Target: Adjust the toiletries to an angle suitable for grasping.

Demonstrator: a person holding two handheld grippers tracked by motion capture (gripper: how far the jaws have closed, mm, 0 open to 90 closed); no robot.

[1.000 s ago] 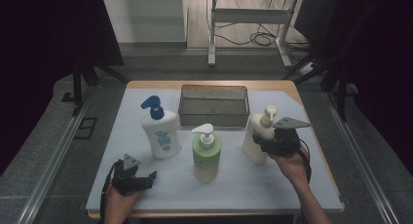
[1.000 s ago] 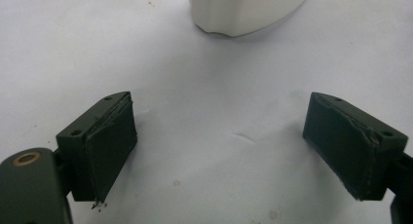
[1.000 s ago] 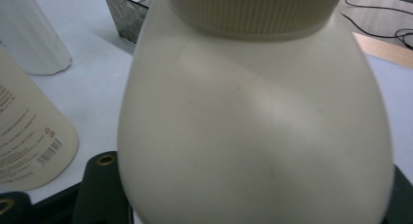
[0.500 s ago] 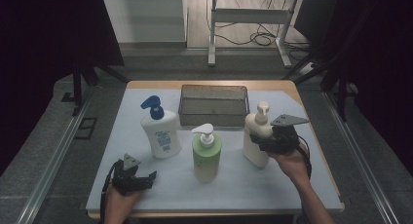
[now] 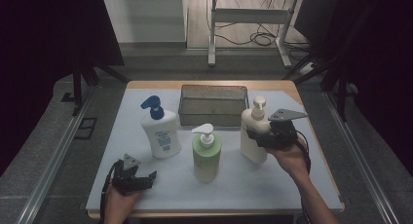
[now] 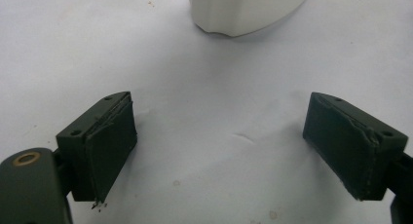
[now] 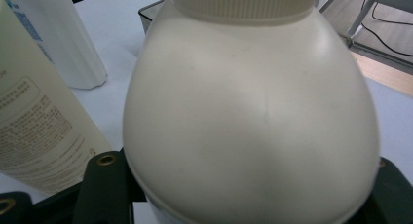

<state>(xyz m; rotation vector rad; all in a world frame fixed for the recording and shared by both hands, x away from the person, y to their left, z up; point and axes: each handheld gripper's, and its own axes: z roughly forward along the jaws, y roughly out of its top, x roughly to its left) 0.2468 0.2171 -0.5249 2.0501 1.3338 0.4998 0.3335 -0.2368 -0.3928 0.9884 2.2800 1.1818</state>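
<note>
Three pump bottles stand on the white-covered table (image 5: 292,185), in a loose row in front of a dark wire basket (image 5: 213,105) at the far middle. The cream bottle (image 5: 254,131) is on the right, just near and right of the basket's right end. It appears slightly tilted, its base at or just off the cover; I cannot tell which.

The right gripper (image 5: 265,135) is clamped on that bottle at mid-body, coming in from the right. In the right gripper view the cream bottle (image 7: 251,112) bulges between the two black jaws, which sit against its flanks low in the frame. The grip is taken on the widest part of the body, below the ribbed collar, presumably so the smooth shell cannot slip upward through the jaws.

The left gripper (image 5: 134,179) rests at the near left edge of the table, jaws spread wide and empty. In its own view the left gripper (image 6: 238,136) frames bare cover, with the base of the blue-capped bottle (image 6: 243,12) just beyond. It seems parked clear of the work.

The blue-capped bottle (image 5: 159,129) stands left, the green bottle (image 5: 206,151) in the middle, nearer the person. Both are upright and untouched.

Judgement: the basket is the likely destination, hence its open top and central position. The tall pump head is the hazard on any lift over the rim.
</note>
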